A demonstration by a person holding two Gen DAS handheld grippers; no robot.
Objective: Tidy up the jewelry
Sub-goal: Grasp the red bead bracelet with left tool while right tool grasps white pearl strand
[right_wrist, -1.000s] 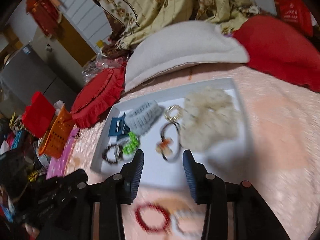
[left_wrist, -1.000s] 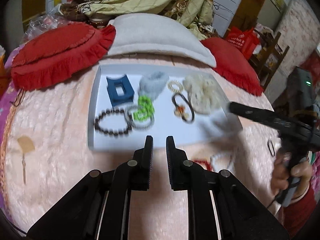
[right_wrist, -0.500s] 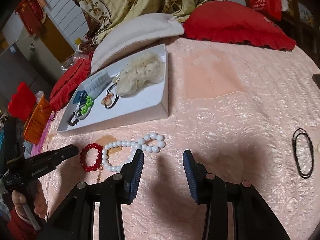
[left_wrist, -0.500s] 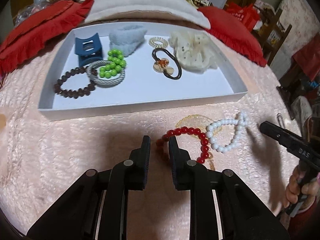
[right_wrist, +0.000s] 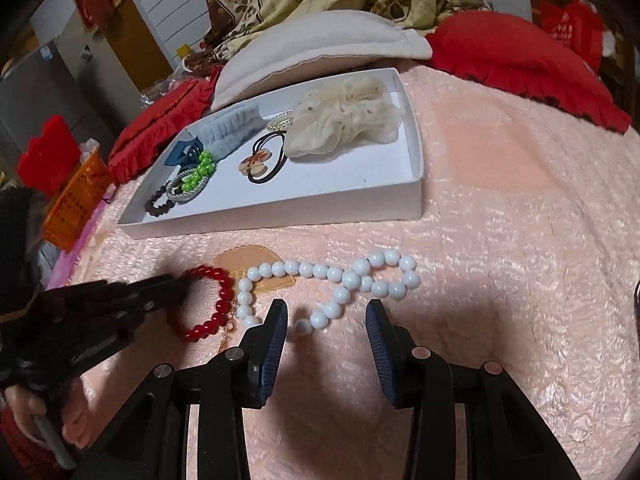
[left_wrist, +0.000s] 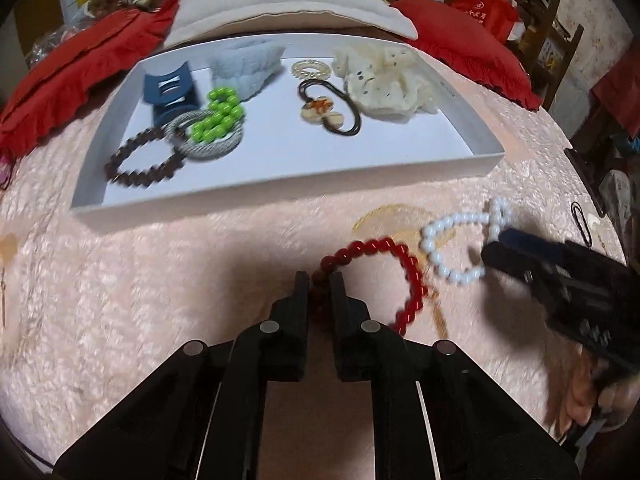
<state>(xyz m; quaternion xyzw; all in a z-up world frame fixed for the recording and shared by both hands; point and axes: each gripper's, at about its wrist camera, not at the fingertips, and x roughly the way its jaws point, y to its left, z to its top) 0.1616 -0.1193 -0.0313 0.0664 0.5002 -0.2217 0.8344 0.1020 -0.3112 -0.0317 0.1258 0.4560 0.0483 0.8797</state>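
The left hand-held gripper (left_wrist: 319, 280) has just been closing, and its jaws now pinch the near side of the red bracelet (left_wrist: 400, 276), which lies on the pink bedspread (left_wrist: 160, 300) just in front of the white tray's (left_wrist: 280, 190) near edge. Gripping one bead run lets the loop hang free when lifted. The right hand-held gripper (right_wrist: 326, 316) stands spread over the white bead necklace (right_wrist: 332, 280) beside it, its jaws straddling the near strand without pressing, probably lined up to close on it. The tray already holds other pieces, with bare floor along its near edge.
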